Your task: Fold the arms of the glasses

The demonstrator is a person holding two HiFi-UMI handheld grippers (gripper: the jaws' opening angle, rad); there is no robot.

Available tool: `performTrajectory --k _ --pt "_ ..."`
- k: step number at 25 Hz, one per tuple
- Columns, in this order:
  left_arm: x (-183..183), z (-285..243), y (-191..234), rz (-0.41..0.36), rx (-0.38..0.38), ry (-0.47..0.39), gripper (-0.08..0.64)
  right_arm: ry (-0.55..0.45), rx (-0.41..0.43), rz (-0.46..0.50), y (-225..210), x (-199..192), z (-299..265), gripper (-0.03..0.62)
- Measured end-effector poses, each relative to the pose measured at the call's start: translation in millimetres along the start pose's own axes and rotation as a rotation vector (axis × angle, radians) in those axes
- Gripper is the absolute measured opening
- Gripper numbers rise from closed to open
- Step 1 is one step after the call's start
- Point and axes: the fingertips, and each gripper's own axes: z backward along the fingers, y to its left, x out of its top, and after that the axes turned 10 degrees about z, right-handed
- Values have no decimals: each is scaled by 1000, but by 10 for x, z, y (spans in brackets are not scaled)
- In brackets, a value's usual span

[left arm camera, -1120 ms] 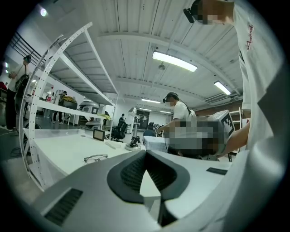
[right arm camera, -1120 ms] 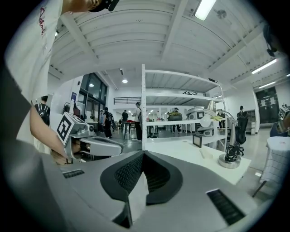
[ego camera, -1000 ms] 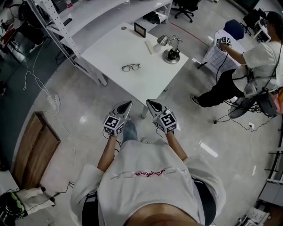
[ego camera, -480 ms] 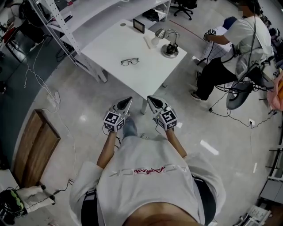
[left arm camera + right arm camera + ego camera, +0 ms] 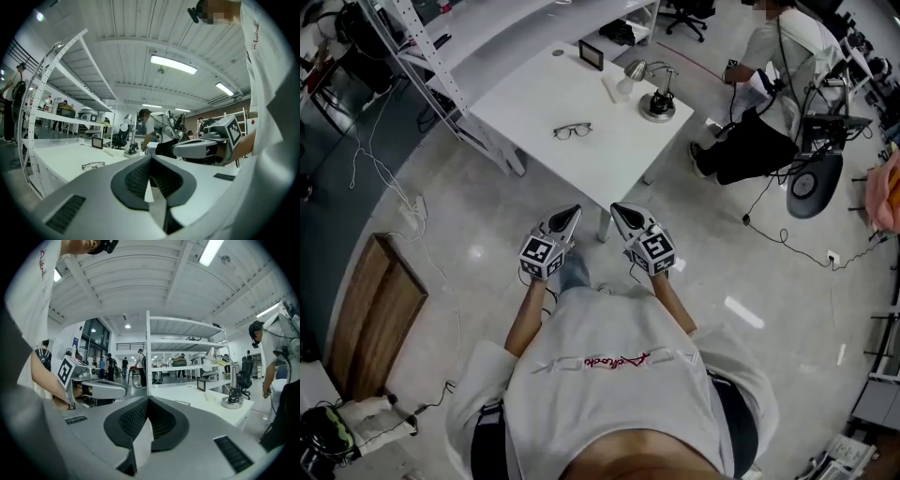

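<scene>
Glasses sit small on the table — arms indistinct; fold unclear.

A desk lamp and dark frame stand on the white table.

table white; glasses dark-framed; left tongs, right tongs grey; markers black-and-white squares
</scene>
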Motion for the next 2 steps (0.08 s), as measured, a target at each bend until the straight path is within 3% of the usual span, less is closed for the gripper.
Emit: performTrajectory --k 2 --pt "18 -11 -2 -2 -4 -1 29 -2 1 1 -3 8 -11 0"
